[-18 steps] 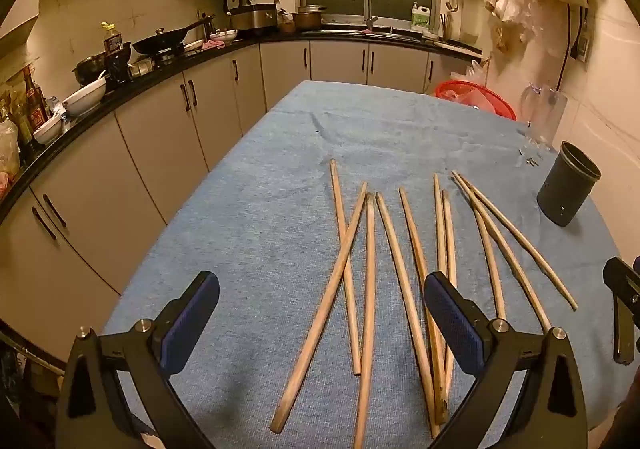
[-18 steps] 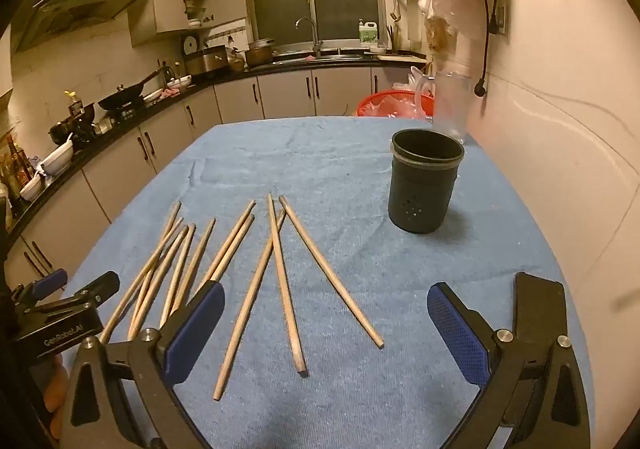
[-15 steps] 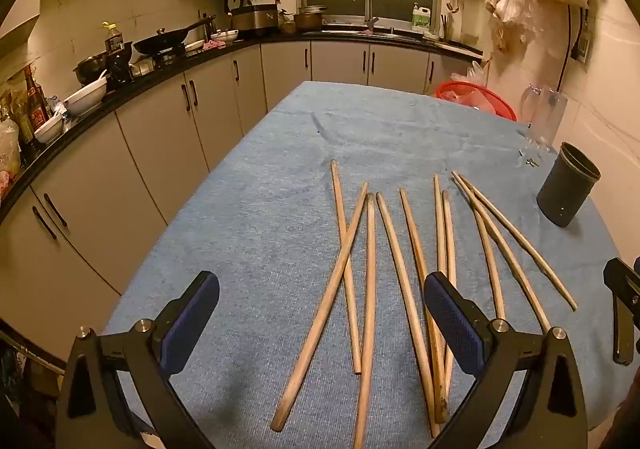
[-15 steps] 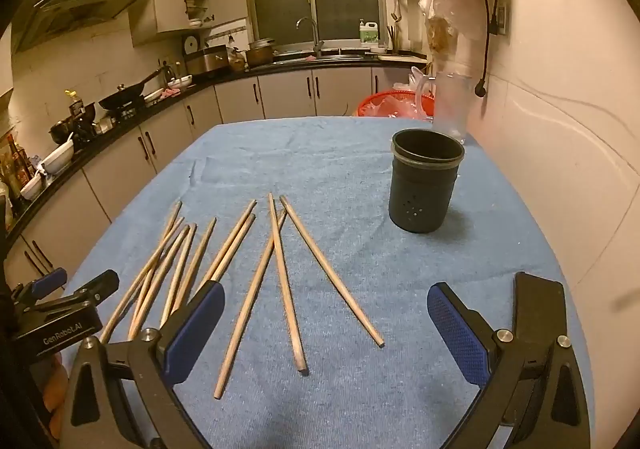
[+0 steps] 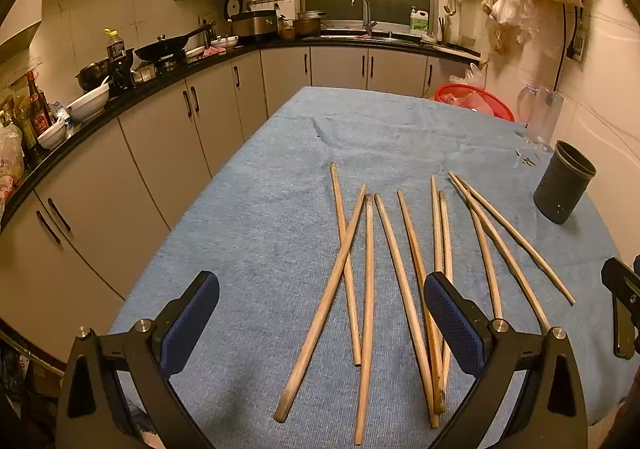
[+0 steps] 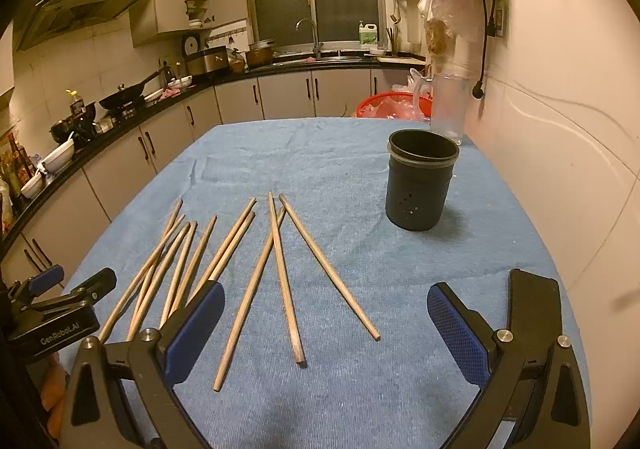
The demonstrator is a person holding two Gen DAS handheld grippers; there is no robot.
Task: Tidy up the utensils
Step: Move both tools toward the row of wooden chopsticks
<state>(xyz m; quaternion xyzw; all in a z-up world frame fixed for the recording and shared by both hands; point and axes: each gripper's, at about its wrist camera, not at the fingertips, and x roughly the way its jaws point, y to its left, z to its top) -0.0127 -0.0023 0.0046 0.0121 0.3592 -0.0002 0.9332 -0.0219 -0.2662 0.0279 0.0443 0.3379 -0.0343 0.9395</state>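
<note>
Several wooden chopsticks (image 5: 404, 269) lie loose and partly crossed on the blue cloth of the table (image 5: 248, 233); they also show in the right wrist view (image 6: 280, 269). A dark cylindrical holder (image 6: 420, 185) stands upright and empty at the right, also in the left wrist view (image 5: 564, 189). My left gripper (image 5: 320, 321) is open above the near ends of the chopsticks, holding nothing. My right gripper (image 6: 324, 333) is open and empty, near the table's front edge, with the holder ahead and to its right.
A clear glass jug (image 6: 448, 109) stands behind the holder near the wall. A red basket (image 5: 472, 101) sits beyond the table's far right corner. Kitchen counters with pans and bowls (image 5: 88, 105) run along the left. The wall is close on the right.
</note>
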